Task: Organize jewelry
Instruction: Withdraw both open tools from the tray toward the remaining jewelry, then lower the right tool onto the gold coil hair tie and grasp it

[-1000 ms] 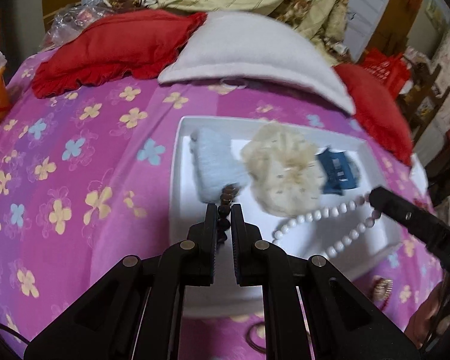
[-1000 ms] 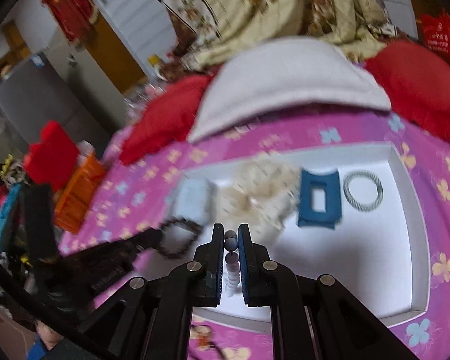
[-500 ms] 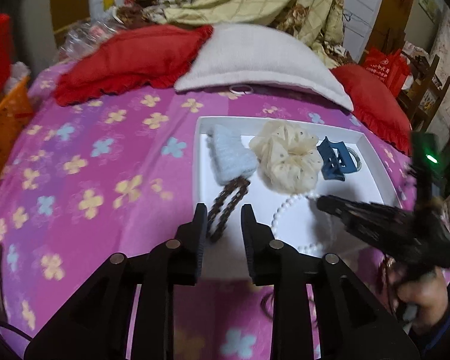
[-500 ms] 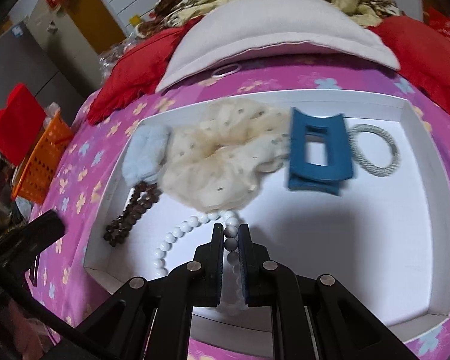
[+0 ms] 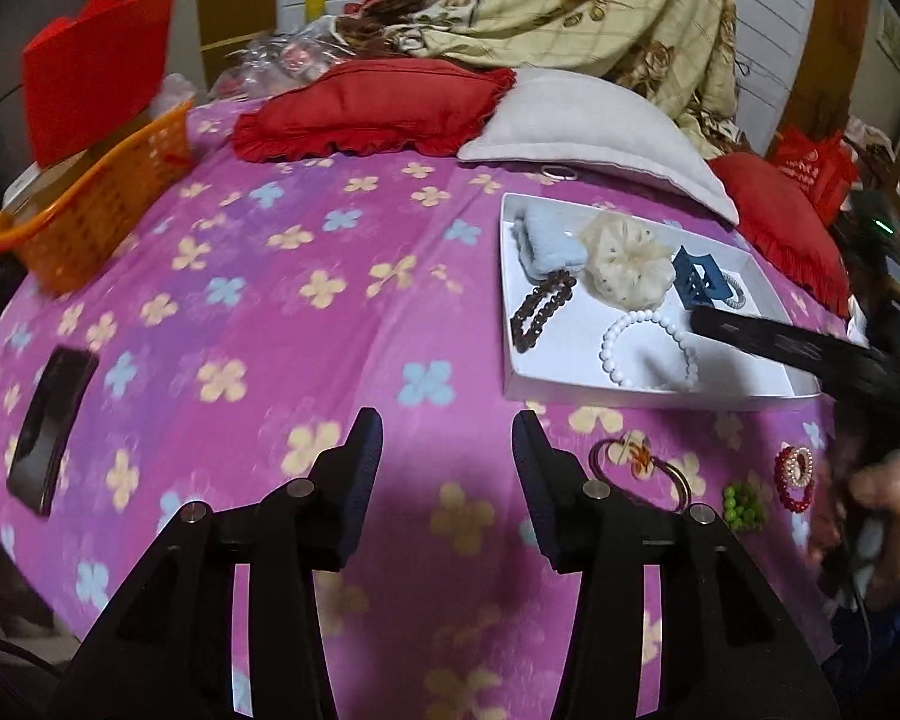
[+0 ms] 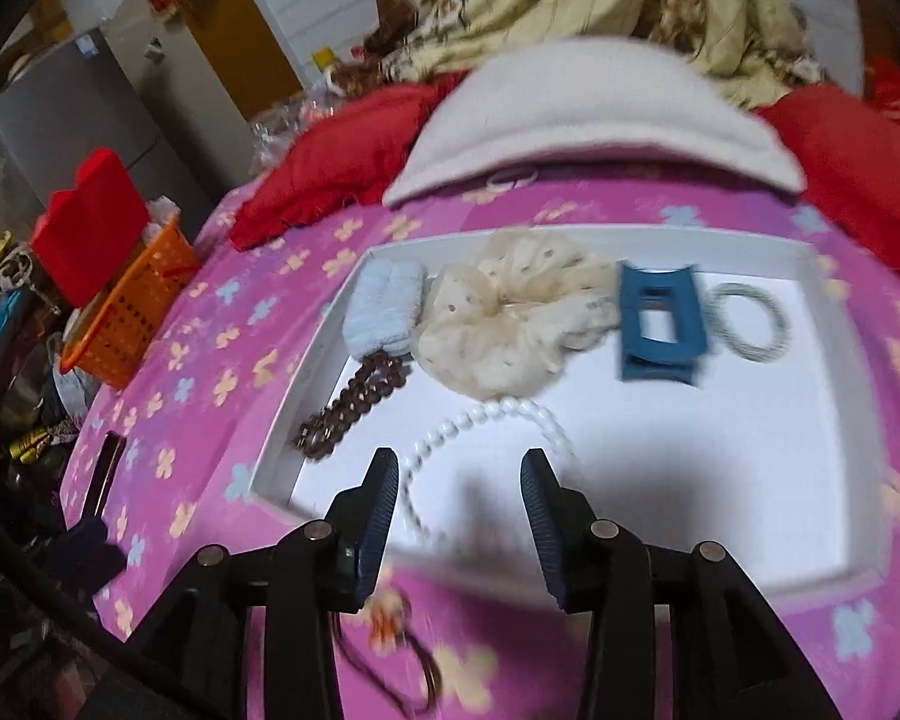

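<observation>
A white tray (image 5: 660,393) on the pink flowered bedspread holds a brown bead bracelet (image 5: 543,309), a white pearl bracelet (image 5: 648,348), a cream scrunchie (image 5: 627,261), a blue hair claw (image 5: 699,282), a pale blue clip (image 5: 549,243) and a grey hair tie (image 6: 750,324). My left gripper (image 5: 447,441) is open and empty, above the bedspread left of the tray. My right gripper (image 6: 459,480) is open and empty over the tray's near edge, just behind the pearl bracelet (image 6: 486,426); its finger (image 5: 810,348) crosses the left wrist view.
On the bedspread in front of the tray lie a dark hair tie with a charm (image 5: 639,462), green beads (image 5: 741,504) and a red-and-pearl piece (image 5: 795,474). A black phone (image 5: 51,426) lies at the left, an orange basket (image 5: 96,192) behind it. Red and white pillows (image 5: 588,120) lie beyond.
Both grippers have opened, leaving the brown bracelet and the pearl bracelet lying in the tray. Both have pulled back toward me; the left one has also shifted left of the tray.
</observation>
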The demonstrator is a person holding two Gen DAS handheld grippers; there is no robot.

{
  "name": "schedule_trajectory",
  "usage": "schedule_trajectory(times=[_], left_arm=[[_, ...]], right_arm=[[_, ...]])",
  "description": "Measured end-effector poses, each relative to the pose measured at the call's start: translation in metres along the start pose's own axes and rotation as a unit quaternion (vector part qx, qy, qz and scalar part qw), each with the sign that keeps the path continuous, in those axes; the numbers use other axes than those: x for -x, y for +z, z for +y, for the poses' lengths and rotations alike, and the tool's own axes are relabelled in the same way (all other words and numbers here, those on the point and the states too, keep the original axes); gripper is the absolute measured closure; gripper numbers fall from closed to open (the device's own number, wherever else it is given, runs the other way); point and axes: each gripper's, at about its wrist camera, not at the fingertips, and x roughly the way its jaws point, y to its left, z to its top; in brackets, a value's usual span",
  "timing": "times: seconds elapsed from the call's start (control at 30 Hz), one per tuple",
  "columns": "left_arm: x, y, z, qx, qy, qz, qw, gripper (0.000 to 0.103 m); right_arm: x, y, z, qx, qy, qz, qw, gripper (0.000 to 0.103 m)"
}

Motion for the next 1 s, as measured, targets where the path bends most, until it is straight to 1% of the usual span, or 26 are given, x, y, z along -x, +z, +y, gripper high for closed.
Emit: schedule_trajectory(times=[0.07, 0.17, 0.27, 0.4, 0.53, 0.63, 0.73, 0.87, 1.0], left_arm=[[0.006, -0.005, -0.001, 0.003, 0.002, 0.000, 1.0000, 0.059], [0.017, -0.013, -0.008, 0.002, 0.004, 0.000, 1.0000, 0.059], [0.026, -0.022, -0.017, -0.005, 0.002, 0.001, 1.0000, 0.059], [0.038, -0.036, -0.030, -0.019, -0.003, 0.005, 0.9998, 0.059], [0.044, -0.044, -0.040, -0.035, 0.009, 0.012, 0.9993, 0.059], [0.049, -0.050, -0.043, -0.034, 0.013, 0.015, 0.9992, 0.058], [0.047, -0.055, -0.046, -0.030, 0.011, 0.028, 0.9991, 0.058], [0.039, -0.057, -0.054, -0.030, 0.012, 0.036, 0.9988, 0.058], [0.017, -0.054, -0.069, -0.045, 0.004, 0.043, 0.9981, 0.059]], right_arm=[[0.024, -0.019, -0.006, -0.003, -0.010, -0.016, 1.000, 0.060], [0.049, -0.045, -0.015, -0.018, -0.026, -0.033, 0.999, 0.059], [0.065, -0.071, -0.023, -0.039, -0.032, -0.041, 0.998, 0.059], [0.078, -0.096, -0.031, -0.054, -0.038, -0.044, 0.997, 0.059], [0.089, -0.111, -0.039, -0.054, -0.053, -0.049, 0.996, 0.059], [0.096, -0.120, -0.053, -0.069, -0.053, -0.054, 0.995, 0.059], [0.103, -0.128, -0.069, -0.088, -0.056, -0.059, 0.993, 0.059], [0.109, -0.137, -0.086, -0.111, -0.055, -0.062, 0.990, 0.059], [0.113, -0.145, -0.098, -0.122, -0.056, -0.062, 0.989, 0.059]])
